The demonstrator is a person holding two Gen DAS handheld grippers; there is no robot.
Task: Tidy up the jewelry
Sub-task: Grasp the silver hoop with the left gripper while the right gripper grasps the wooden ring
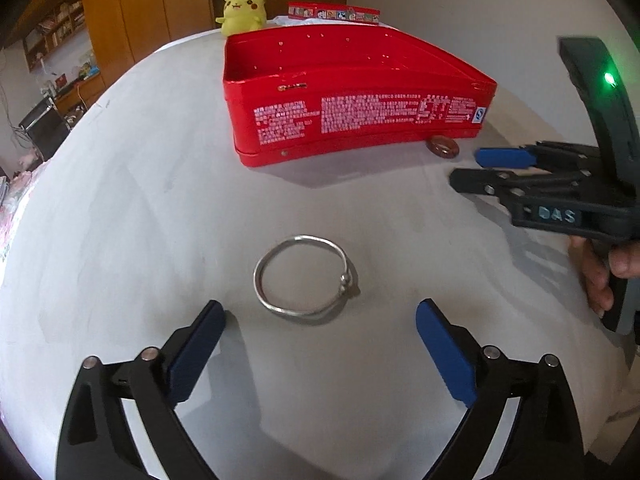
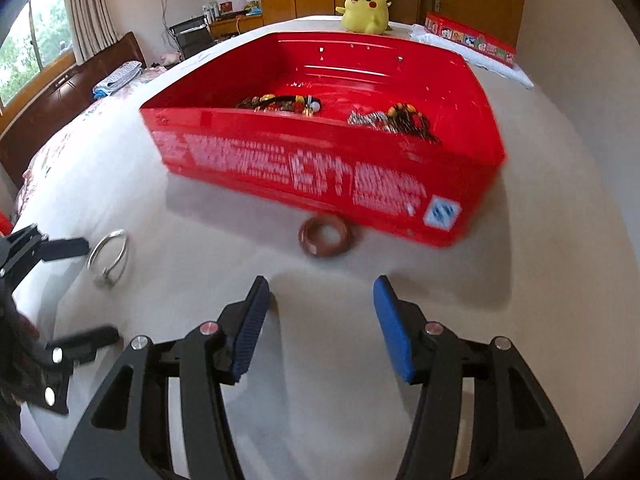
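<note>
Red tin (image 1: 360, 120) half hides a brown ring (image 1: 443, 147); both tongs (image 1: 320, 344) (image 2: 320, 320) gape wide, empty

White table (image 1: 120, 200) carries red tin (image 1: 360, 120), silver bangle (image 1: 306, 280), brown ring (image 2: 326, 236) (touching tin), plush (image 1: 242, 8).

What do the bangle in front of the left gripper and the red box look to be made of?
Bangle: looks like polished silver-toned metal, thin round wire catching bright glints. Red box: probably painted tin, with glossy reflective walls, thin rolled rim and rivet-like dots; plastic can't be ruled out.
</note>
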